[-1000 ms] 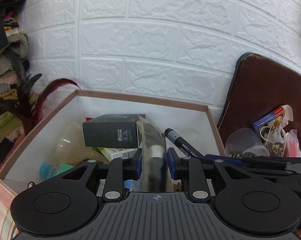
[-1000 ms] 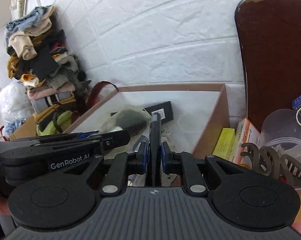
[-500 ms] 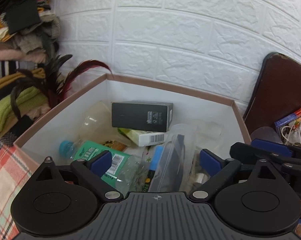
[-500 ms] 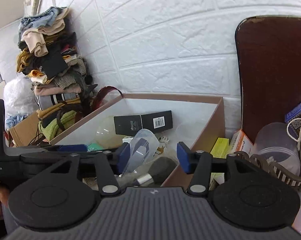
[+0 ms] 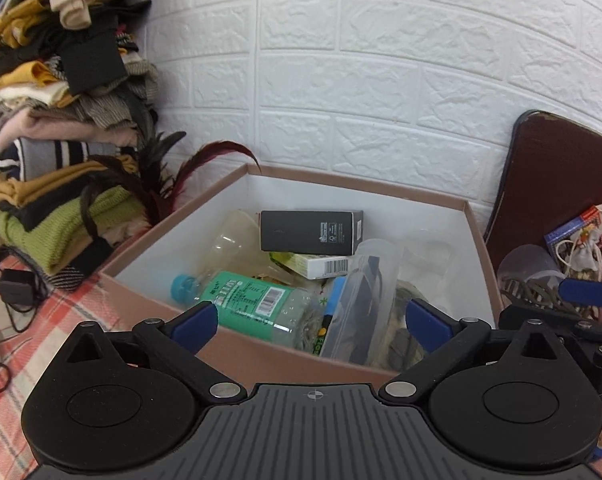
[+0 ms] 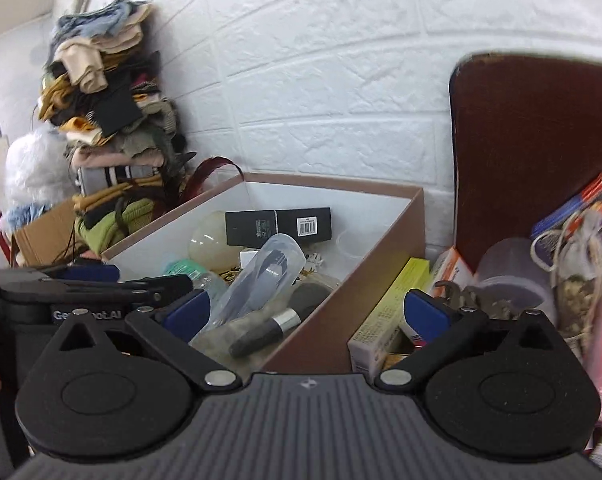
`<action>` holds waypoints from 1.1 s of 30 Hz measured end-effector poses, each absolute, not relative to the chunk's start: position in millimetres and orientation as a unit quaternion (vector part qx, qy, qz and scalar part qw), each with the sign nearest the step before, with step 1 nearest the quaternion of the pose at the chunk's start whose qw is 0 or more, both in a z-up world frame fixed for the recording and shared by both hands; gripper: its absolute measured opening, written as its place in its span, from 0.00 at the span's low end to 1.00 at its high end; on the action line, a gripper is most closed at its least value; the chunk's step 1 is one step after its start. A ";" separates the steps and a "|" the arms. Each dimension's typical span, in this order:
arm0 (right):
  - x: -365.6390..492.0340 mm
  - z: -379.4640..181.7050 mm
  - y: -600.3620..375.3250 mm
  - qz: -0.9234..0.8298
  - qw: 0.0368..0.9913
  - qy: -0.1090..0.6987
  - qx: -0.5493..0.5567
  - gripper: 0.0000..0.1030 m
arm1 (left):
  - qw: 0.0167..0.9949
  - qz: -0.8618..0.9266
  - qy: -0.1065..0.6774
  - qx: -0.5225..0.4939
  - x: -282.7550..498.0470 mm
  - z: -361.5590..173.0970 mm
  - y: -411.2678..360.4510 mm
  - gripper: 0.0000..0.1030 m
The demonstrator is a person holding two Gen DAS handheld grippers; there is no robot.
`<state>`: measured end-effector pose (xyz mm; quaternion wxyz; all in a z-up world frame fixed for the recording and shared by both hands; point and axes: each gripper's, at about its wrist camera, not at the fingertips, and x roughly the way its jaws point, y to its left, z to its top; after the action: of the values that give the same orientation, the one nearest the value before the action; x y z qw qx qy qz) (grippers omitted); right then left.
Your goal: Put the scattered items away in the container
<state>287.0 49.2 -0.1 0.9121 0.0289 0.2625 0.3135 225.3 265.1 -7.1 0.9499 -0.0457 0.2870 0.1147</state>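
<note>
A brown-rimmed box with white inside (image 5: 477,232) (image 6: 417,204) stands against the brick wall. In it lie a black carton (image 5: 311,232) (image 6: 279,222), a green-labelled bottle (image 5: 253,300), a clear plastic case with dark contents (image 5: 365,296) (image 6: 261,276) and a dark makeup brush (image 6: 269,332). My left gripper (image 5: 313,322) is open and empty, just in front of the box's near wall. My right gripper (image 6: 305,312) is open and empty, above the box's right front corner. A yellow carton (image 6: 397,304) lies outside the box on the right.
A pile of folded clothes (image 5: 61,120) and dark feathers (image 5: 173,184) stand left of the box. A brown board (image 5: 553,176) leans on the wall at the right, with clear tubs (image 6: 513,268), hair claws (image 6: 477,296) and packets in front. A charger (image 5: 17,288) lies on the checked cloth.
Both grippers opened and let go: the left dropped the clear plastic case, the right the makeup brush, into the box. Both then drew back and rose.
</note>
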 end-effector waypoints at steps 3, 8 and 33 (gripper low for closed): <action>268.5 11.5 46.4 0.320 0.913 0.252 0.005 1.00 | 0.949 0.118 0.287 -0.052 206.4 4.0 260.3 1.00; 240.7 25.3 43.5 0.337 0.911 0.236 -0.035 1.00 | 0.948 0.126 0.286 -0.063 179.9 18.3 253.1 1.00; 189.3 21.4 57.8 0.355 0.891 0.259 -0.116 1.00 | 0.948 0.140 0.286 0.000 135.9 18.9 221.9 1.00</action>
<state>189.3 57.8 21.4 0.8909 -0.1160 0.2588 0.3548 135.9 221.9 18.9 0.9478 0.0002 0.2862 0.1404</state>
